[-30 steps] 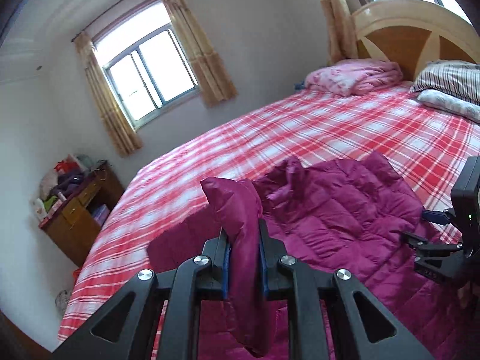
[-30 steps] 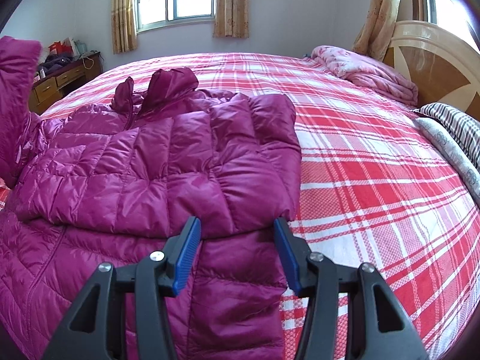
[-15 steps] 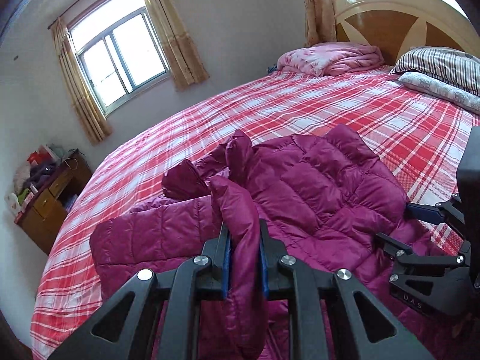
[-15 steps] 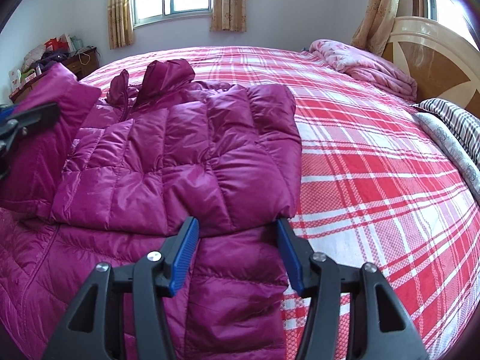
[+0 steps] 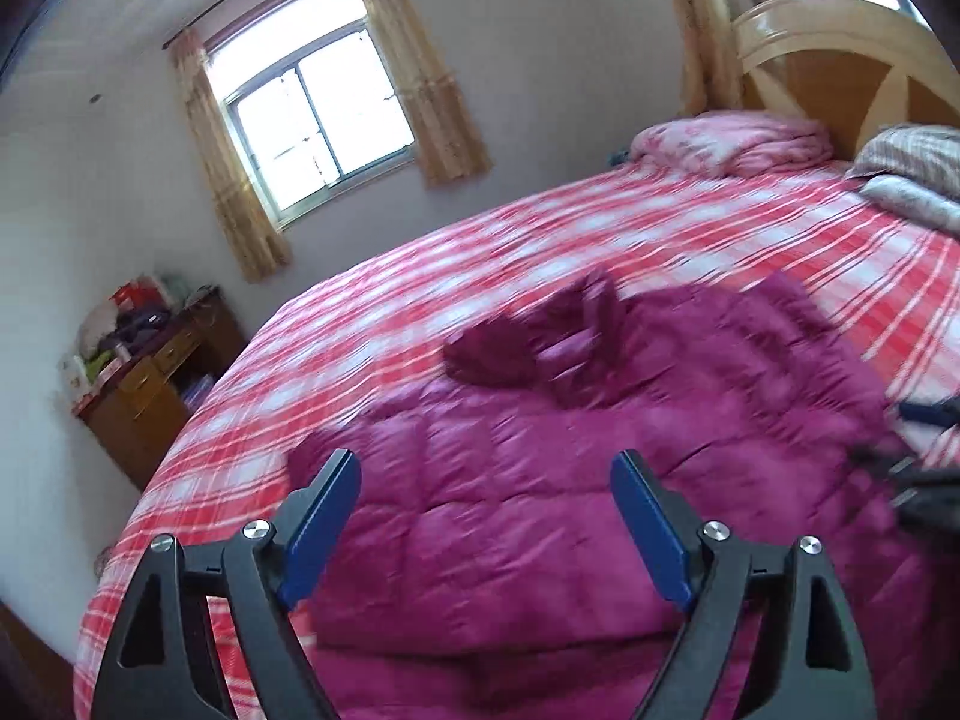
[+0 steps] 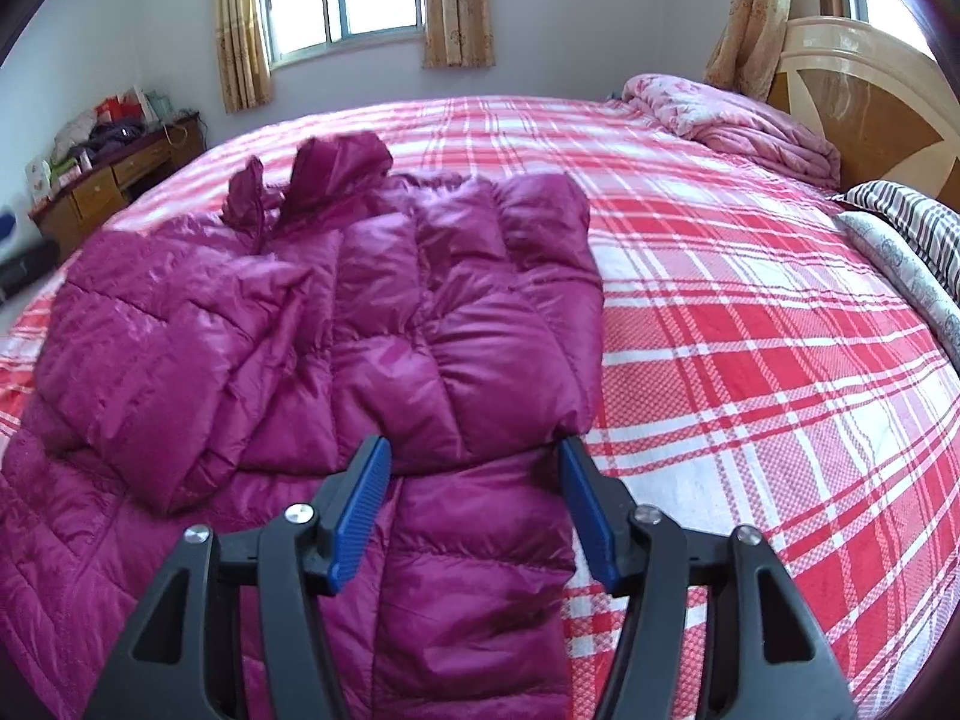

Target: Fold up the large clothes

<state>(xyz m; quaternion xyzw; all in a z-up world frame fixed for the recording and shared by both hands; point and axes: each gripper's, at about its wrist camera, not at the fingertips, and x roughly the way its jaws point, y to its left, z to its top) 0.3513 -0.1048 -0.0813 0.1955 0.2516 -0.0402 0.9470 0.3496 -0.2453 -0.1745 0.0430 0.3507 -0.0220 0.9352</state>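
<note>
Jacket (image 6: 336,324) on the bed (image 6: 750,372), both sleeves folded across its front.
Its long axis runs from the hem near the cameras to the hood by the window; left gripper (image 5: 486,516) and right gripper (image 6: 474,504) jaws are apart, holding nothing.

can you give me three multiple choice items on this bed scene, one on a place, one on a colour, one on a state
1. Where does the folded pink quilt lie?
A. by the headboard
B. on the dresser
C. on the floor

2. What colour is the jacket?
A. navy
B. magenta
C. grey

3. How is the left gripper?
A. shut on a sleeve
B. shut on nothing
C. open

Answers: 1 A, the quilt sits at the bed's head end; 2 B, its quilted shell is magenta; 3 C, the blue fingers stand wide apart with nothing between them.
</note>
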